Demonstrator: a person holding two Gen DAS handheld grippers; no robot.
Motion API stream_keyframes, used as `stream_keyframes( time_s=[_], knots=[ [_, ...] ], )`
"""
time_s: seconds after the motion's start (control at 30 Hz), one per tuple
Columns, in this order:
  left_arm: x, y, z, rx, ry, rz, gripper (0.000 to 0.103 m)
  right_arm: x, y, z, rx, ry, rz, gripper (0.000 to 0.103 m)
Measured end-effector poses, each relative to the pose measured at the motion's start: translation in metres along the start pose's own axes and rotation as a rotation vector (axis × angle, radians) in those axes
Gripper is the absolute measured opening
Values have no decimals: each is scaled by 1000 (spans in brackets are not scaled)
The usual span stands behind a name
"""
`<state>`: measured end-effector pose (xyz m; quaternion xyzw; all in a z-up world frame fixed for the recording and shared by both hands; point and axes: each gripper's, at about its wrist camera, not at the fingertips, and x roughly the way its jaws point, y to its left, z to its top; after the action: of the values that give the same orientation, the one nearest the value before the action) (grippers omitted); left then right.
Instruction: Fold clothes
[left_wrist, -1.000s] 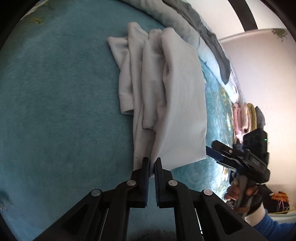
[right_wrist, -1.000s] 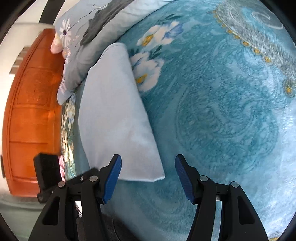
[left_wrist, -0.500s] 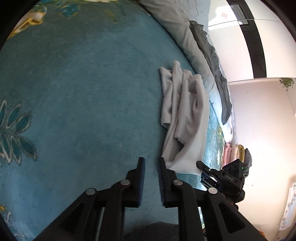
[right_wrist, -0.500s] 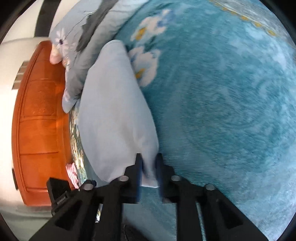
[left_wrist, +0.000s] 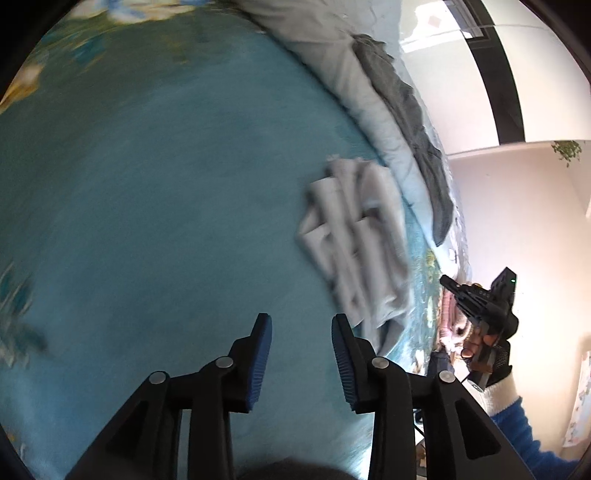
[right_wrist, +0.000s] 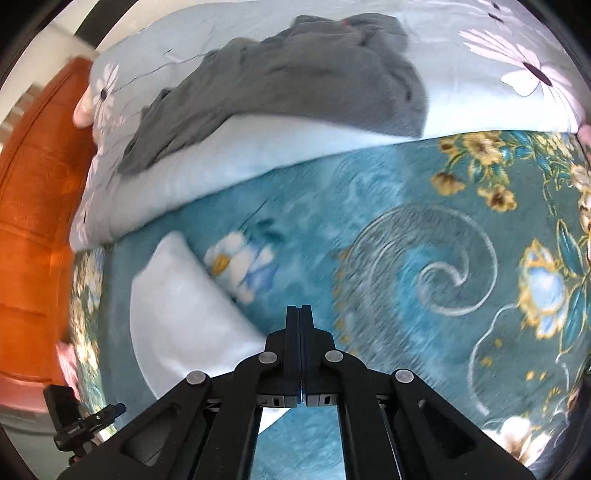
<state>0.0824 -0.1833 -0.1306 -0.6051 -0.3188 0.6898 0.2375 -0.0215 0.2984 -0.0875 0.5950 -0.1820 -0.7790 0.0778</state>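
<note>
Folded pale garment (left_wrist: 356, 240) lies ahead-right of L gripper (left_wrist: 301, 332), long axis running away; L jaws opening, empty; R gripper (right_wrist: 300, 314) shut, empty, nearer garment.

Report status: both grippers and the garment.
Left gripper opening, nothing between jaws. Right gripper shut, empty. Folded pale grey garment on teal blanket. Nothing obstructing.
</note>
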Motion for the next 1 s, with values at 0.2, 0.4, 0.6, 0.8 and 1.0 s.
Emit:
stream_keyframes(
  time_s=[0.2, 0.4, 0.6, 0.8, 1.0],
  knots=[
    [40, -47, 50, -9, -7, -107, 61, -8, 4, -32, 17, 11, 103, 1],
    [102, -64, 84, -68, 44, -64, 61, -5, 3, -99, 111, 52, 231, 1],
    [118, -68, 80, -74, 27, -123, 55, 20, 4, -147, 189, 140, 297, 35],
    [109, -85, 79, 17, -3, -120, 8, 35, 16, -152, 236, 156, 343, 36],
    [76, -64, 75, 16, -107, -41, 4, 38, 21, -149, 246, 139, 365, 45]
  ],
)
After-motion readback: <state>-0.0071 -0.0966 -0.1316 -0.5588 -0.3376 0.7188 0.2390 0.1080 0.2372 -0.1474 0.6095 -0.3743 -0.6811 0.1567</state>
